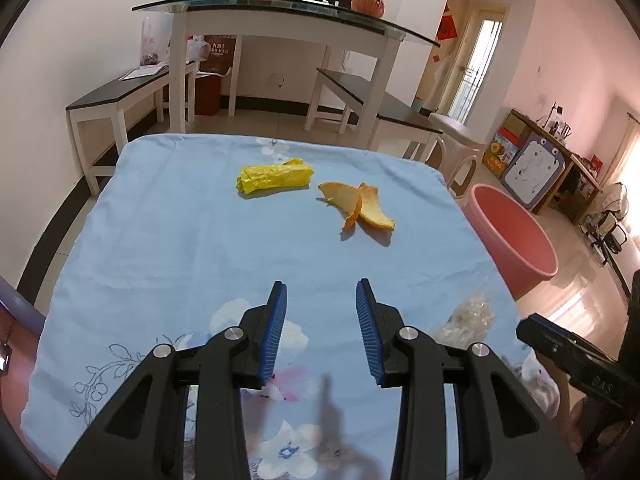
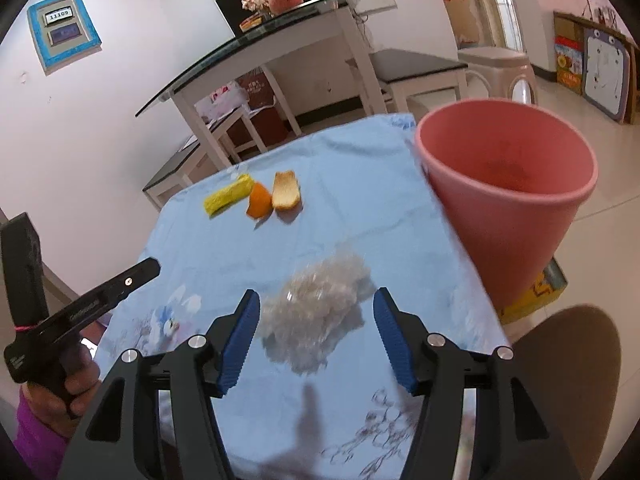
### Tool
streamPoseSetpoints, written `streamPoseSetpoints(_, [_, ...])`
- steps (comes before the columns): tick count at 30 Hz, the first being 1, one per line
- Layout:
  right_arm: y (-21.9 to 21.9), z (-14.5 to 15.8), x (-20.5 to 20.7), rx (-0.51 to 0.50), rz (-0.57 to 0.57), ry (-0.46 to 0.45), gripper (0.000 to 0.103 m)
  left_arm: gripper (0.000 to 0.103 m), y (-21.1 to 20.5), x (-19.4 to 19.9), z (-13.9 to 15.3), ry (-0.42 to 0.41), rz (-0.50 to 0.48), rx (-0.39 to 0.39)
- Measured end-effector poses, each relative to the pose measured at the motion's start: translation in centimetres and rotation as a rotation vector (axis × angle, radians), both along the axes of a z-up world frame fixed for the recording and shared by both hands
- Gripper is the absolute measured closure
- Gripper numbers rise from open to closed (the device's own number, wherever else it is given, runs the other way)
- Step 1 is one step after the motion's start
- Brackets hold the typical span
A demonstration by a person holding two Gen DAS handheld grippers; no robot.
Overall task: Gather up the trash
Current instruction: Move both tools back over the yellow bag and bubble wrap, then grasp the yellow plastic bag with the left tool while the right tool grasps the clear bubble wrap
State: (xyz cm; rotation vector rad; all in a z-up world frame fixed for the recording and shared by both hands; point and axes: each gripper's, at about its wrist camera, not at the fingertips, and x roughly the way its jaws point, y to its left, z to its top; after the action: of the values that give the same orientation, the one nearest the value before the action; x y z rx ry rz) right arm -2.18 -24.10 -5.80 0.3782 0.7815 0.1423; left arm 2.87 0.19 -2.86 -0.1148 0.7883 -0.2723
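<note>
A crumpled yellow wrapper (image 1: 275,178) and orange peel pieces (image 1: 360,205) lie on the blue floral cloth toward the far side; they also show in the right wrist view, wrapper (image 2: 228,199), peel (image 2: 274,196). A crumpled clear plastic wrapper (image 2: 316,314) lies between the open fingers of my right gripper (image 2: 316,300), untouched as far as I can see; it also shows in the left wrist view (image 1: 468,316). My left gripper (image 1: 321,294) is open and empty over bare cloth. A pink bin (image 2: 508,184) stands beside the table's right edge, also in the left wrist view (image 1: 516,236).
The table with the blue cloth (image 1: 180,240) ends just beyond the wrapper. Behind it stand a glass-topped table (image 1: 280,12) and dark benches (image 1: 116,96). A beige stool (image 2: 496,68) and a yellow box (image 2: 536,296) stand on the floor at right.
</note>
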Motion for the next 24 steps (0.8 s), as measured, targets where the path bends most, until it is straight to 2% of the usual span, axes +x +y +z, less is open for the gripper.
streamPoseSetpoints(2, [0.7,0.4,-0.6,-0.027,0.011,-0.016,0.039,0.067,0.1,0.0,-0.1,0.004,-0.003,0.000])
streamPoseSetpoints(4, [1.5,1.1,-1.2,-0.067,0.019,-0.054,0.026,0.067,0.2,0.3,-0.1,0.001,-0.004,0.005])
streamPoseSetpoints(6, [2.1,1.7,-1.6,-0.110,0.024,-0.079,0.024,0.067,0.4,1.1,0.0,-0.010,-0.007,0.016])
streamPoseSetpoints(8, [2.3,1.7,-1.6,-0.134,0.025,-0.079,0.024,0.067,0.5,2.3,0.2,-0.022,-0.011,0.034])
streamPoseSetpoints(14, [1.0,0.9,0.4,-0.099,0.001,-0.037,0.024,0.067,0.8,7.2,0.1,-0.050,-0.026,0.126])
streamPoseSetpoints(24, [0.8,-1.1,3.0,-0.072,0.021,0.041,0.024,0.067,0.7,17.0,-1.9,0.010,-0.074,0.227])
